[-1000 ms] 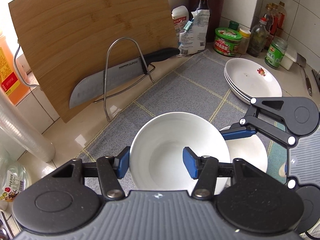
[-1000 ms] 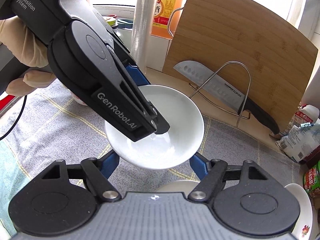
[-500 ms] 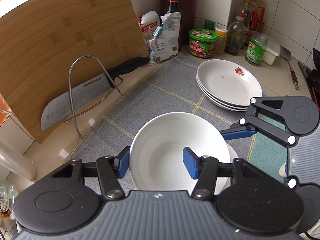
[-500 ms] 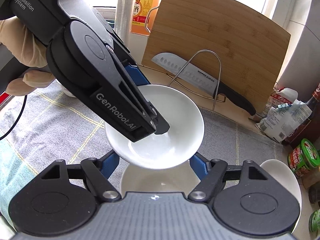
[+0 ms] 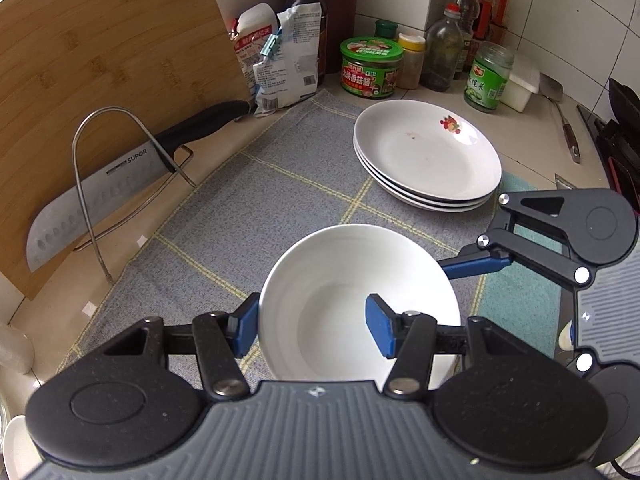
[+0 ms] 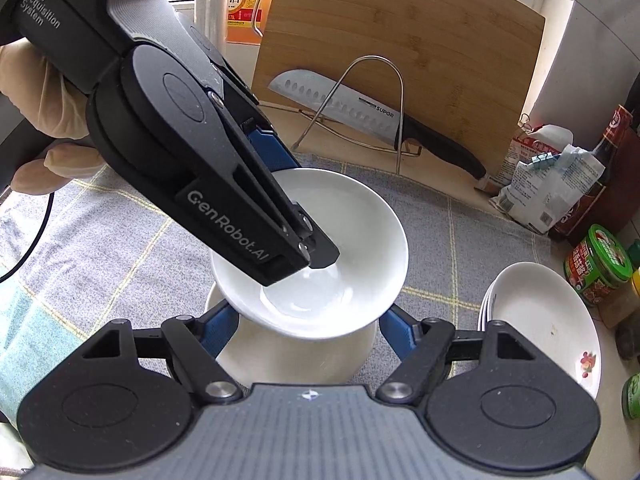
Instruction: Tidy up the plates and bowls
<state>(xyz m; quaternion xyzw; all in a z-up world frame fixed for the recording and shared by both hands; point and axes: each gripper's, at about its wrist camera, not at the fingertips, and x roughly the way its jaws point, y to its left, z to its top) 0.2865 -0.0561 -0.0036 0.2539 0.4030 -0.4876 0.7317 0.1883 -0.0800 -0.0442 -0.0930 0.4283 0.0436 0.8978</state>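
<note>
Both grippers have carried their white bowls sideways across the grey mat (image 5: 256, 200) toward the stacked plates (image 5: 428, 160): the left gripper (image 5: 312, 322) pinches the upper bowl (image 5: 348, 280) by its rim, the right gripper (image 6: 308, 332) clasps the lower bowl (image 6: 296, 356), so stacking seems near.

Home kitchen: tiled wall (image 5: 560, 20), sauce bottles (image 5: 448, 52) and jars in the bench's back corner, bamboo cutting board (image 5: 100, 60), knife (image 5: 120, 184) in wire rack, stacked plates (image 5: 428, 152).
</note>
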